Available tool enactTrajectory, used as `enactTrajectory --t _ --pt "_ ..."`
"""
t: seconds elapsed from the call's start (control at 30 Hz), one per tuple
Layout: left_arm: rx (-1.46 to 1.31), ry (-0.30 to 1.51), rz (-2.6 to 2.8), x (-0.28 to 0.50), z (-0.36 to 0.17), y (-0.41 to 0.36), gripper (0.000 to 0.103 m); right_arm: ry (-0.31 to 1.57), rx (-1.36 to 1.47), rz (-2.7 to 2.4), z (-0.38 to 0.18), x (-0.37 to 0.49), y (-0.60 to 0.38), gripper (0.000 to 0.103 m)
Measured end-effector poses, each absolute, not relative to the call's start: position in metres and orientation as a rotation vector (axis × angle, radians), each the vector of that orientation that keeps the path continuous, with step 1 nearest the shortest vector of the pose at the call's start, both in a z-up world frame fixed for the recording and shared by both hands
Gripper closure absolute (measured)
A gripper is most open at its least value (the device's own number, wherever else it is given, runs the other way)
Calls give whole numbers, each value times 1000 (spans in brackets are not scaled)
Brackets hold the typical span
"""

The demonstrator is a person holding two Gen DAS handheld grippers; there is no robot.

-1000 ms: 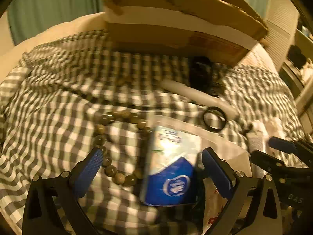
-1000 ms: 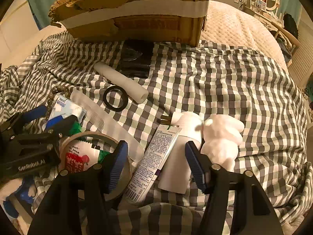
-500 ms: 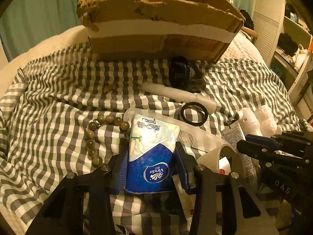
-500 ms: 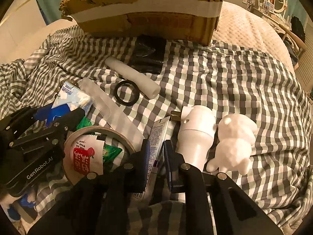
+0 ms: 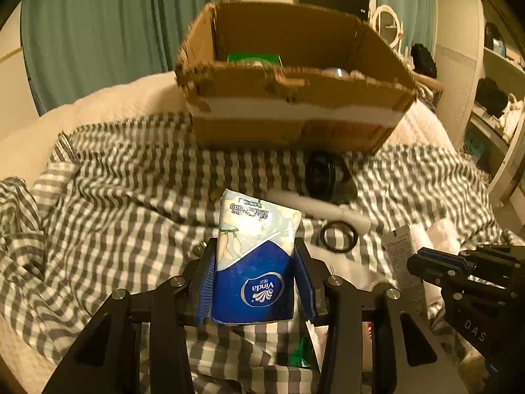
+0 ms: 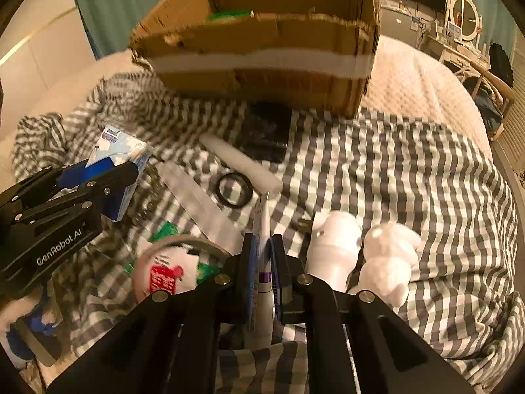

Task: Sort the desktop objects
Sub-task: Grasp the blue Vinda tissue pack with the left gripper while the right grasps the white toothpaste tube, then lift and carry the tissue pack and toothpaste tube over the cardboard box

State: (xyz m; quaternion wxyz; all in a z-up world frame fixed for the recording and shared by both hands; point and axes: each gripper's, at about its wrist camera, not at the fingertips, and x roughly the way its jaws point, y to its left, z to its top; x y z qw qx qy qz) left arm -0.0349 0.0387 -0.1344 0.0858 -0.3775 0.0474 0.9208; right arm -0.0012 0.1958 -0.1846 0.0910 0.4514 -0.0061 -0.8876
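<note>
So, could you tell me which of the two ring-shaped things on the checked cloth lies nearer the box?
The small black ring, flat beside the white tube. The larger, pale tape roll lies closer to the right tool, farther from the box.

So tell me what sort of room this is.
Most likely a bedroom: the checked cloth lies over a quilted bed, with teal curtains behind and a round vanity mirror on a dresser.

The cardboard box (image 5: 295,111) stands open-topped, its near wall rising behind clutter.
</note>
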Motion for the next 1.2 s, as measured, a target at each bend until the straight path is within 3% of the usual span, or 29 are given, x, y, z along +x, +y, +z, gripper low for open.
enactTrajectory --t 0.37,1.2 --pt "-1008 71 2792 -29 -98 22 59 -10 1170 -2714 -153 9 193 95" --pt "-749 123 2893 -19 -22 22 59 -60 877 -2805 -72 16 205 95"
